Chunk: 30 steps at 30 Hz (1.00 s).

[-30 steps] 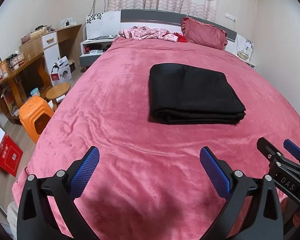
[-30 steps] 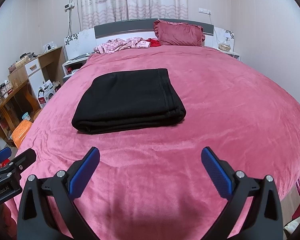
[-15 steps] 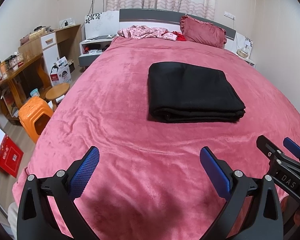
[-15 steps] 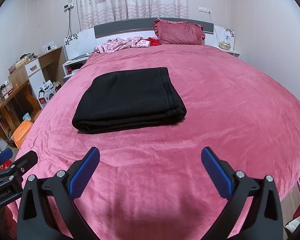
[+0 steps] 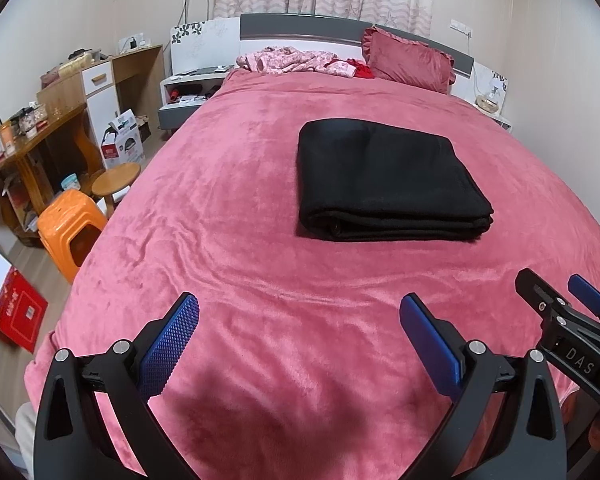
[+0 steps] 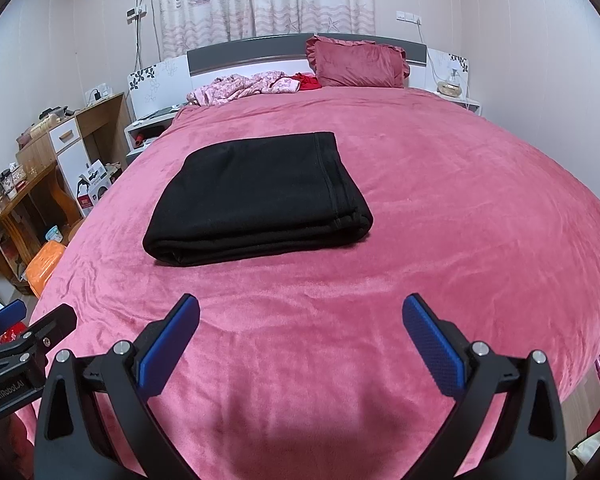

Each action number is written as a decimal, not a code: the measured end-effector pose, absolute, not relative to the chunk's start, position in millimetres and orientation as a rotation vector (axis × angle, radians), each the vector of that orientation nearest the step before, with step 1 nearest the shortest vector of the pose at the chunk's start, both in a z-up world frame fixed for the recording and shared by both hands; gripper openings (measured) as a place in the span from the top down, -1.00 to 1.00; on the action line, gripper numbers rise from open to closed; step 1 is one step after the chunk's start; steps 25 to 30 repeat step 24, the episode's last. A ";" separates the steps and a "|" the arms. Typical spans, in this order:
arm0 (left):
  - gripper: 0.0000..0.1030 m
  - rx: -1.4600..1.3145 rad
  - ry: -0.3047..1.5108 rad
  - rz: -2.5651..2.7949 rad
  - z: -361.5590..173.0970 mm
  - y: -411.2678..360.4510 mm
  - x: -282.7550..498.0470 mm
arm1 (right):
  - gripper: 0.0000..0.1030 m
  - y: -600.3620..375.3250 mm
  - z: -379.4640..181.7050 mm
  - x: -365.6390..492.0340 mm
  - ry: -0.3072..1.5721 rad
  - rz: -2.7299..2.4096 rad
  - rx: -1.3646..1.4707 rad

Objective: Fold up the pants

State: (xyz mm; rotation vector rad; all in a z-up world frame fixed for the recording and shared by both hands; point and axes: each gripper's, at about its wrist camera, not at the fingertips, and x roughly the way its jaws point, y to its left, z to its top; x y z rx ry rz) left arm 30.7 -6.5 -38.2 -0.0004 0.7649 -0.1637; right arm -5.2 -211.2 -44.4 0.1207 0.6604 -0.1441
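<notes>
The black pants (image 5: 384,178) lie folded in a flat rectangular stack on the pink bed cover (image 5: 228,208); they also show in the right wrist view (image 6: 256,196). My left gripper (image 5: 300,312) is open and empty, above the bed's near end, well short of the pants. My right gripper (image 6: 300,312) is open and empty too, beside the left one. The right gripper shows at the right edge of the left wrist view (image 5: 564,312). The left gripper shows at the left edge of the right wrist view (image 6: 32,320).
A red pillow (image 5: 408,60) and crumpled pink clothes (image 5: 292,60) lie at the headboard. Left of the bed stand an orange stool (image 5: 70,228), a round wooden stool (image 5: 116,174), a wooden desk (image 5: 40,128) and boxes (image 5: 124,140). A nightstand (image 6: 456,94) stands at the far right.
Both grippers have drawn back slightly from the pants, which sit a little higher in the views. Both stay open and the pants have not moved.
</notes>
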 end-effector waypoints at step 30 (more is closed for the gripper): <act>-0.94 0.009 0.882 -0.138 -75.7 -10.9 48.0 | -0.97 -218.0 -72.9 1.9 0.733 -0.167 0.131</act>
